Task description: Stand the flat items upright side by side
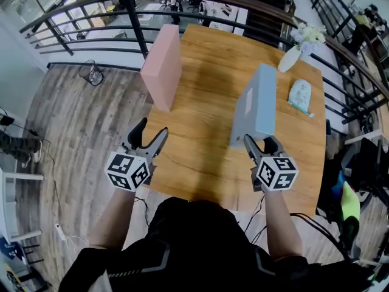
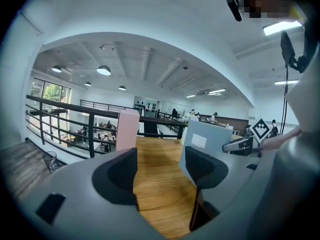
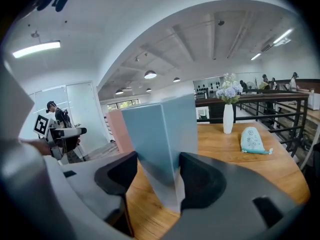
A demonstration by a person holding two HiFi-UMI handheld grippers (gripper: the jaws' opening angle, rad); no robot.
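A pink box (image 1: 163,66) stands upright on edge at the far left of the wooden table (image 1: 200,145). A blue-grey box (image 1: 255,102) stands upright to its right, roughly parallel and well apart from it. My right gripper (image 1: 260,140) is at the blue-grey box's near end, both pads against its faces (image 3: 160,134). My left gripper (image 1: 153,128) hovers open over the table's near left edge with nothing between its jaws. In the left gripper view the pink box (image 2: 127,129) and the blue-grey box (image 2: 205,139) both stand ahead.
A white vase with flowers (image 1: 292,56) and a teal pouch (image 1: 299,96) sit at the table's far right. A dark metal railing (image 1: 134,23) runs behind the table. A wire basket (image 1: 92,73) stands on the wood floor at left.
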